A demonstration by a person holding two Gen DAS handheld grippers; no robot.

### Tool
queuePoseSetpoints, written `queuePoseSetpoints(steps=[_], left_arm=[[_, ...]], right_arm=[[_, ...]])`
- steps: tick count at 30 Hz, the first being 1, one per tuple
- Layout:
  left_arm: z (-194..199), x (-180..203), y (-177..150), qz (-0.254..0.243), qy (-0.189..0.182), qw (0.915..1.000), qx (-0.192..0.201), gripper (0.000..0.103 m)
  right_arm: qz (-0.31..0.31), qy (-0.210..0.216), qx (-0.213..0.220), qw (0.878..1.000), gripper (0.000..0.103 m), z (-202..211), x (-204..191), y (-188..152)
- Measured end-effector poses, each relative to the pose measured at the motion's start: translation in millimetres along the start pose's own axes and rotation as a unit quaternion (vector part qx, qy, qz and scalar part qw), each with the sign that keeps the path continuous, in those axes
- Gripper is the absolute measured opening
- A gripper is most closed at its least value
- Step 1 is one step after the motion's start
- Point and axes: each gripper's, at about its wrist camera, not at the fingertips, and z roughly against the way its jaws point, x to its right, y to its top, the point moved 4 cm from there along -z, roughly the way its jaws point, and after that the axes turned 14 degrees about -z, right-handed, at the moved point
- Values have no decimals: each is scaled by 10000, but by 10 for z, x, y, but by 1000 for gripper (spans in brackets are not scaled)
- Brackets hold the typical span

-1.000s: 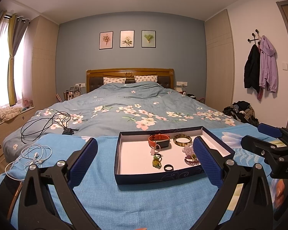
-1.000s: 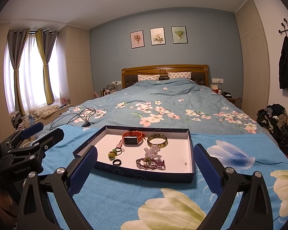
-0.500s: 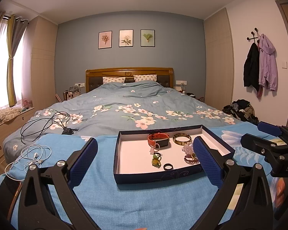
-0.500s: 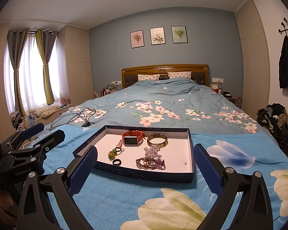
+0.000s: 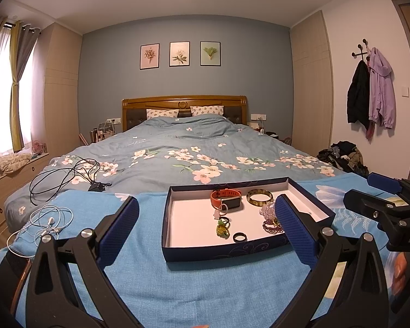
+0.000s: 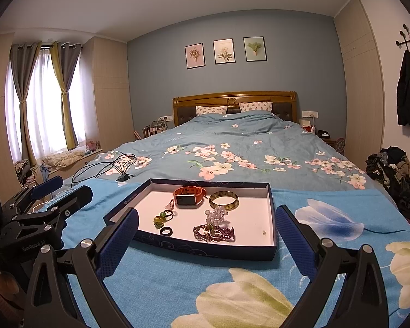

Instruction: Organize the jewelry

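A navy shallow box with a white floor (image 5: pixel 187 218) (image 6: pixel 257 218) lies on the blue floral blanket. In it are an orange-strap watch (image 5: pixel 227 198) (image 6: pixel 189 195), a gold-green bangle (image 5: pixel 259 197) (image 6: pixel 223 200), a clear bead cluster (image 6: pixel 216 216), a purple bead bracelet (image 6: pixel 214 233), a black ring (image 5: pixel 240 237) (image 6: pixel 166 231) and a green-yellow ring (image 5: pixel 222 229) (image 6: pixel 159 220). My left gripper (image 5: pixel 206 235) is open and empty, short of the box. My right gripper (image 6: pixel 206 239) is open and empty, also short of it.
White earphones (image 5: pixel 50 221) and a black cable with charger (image 5: pixel 68 176) lie on the bed to the left. Each gripper shows at the edge of the other's view: the right one (image 5: pixel 385 207) and the left one (image 6: pixel 41 213). A clothes pile (image 6: pixel 396 175) is right of the bed.
Almost nothing has moved; the left view has shifted very slightly, and both grippers stay open.
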Motion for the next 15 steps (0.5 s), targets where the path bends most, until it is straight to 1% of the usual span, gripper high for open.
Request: queuePoseSetpoints(steps=[15], left_arm=[[-3, -13, 13, 4, -13, 10000, -13, 98]], right_arm=[[-1, 3, -4, 10000, 96, 0, 6, 3]])
